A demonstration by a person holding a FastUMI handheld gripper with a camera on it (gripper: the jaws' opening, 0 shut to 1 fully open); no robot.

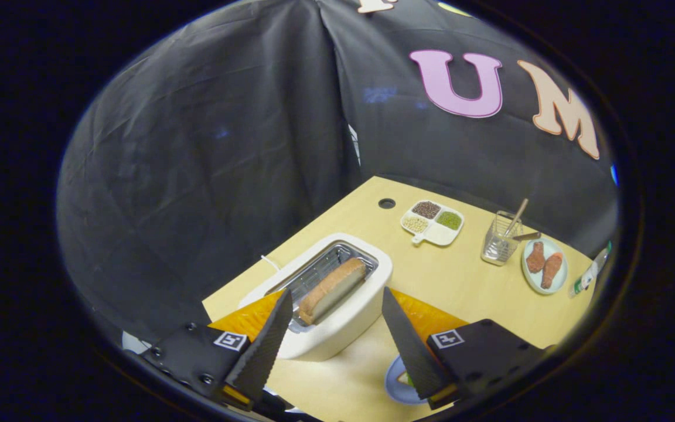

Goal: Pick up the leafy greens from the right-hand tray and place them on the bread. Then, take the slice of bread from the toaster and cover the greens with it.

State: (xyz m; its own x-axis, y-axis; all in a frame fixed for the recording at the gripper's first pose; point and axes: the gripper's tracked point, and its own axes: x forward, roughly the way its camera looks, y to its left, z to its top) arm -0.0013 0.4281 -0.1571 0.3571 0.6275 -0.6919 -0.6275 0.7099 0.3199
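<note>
A pale wooden tabletop (460,281) sits in a dark cloth booth, seen from above and behind the gripper (337,316). The gripper is wide open and holds nothing; its two fingers hang above the tabletop's near edge, one on each side of a white toaster (343,316).

A bread slice (331,290) stands tilted in the toaster's slot, its top poking out between and just beyond the fingers. An orange mat (425,316) lies under the toaster.

Below the right finger, at the near edge, sits a blue plate (396,384) with a hint of bread and green on it, mostly hidden.

Toward the far edge is a divided dish (432,223) of seeds, then a clear holder (500,240) with utensils, then a plate (544,265) with two brown pieces, then a bottle (589,272) at the right edge.

Risk: the slice leans, so closing off-centre could crumble it or jam it against the slot.
</note>
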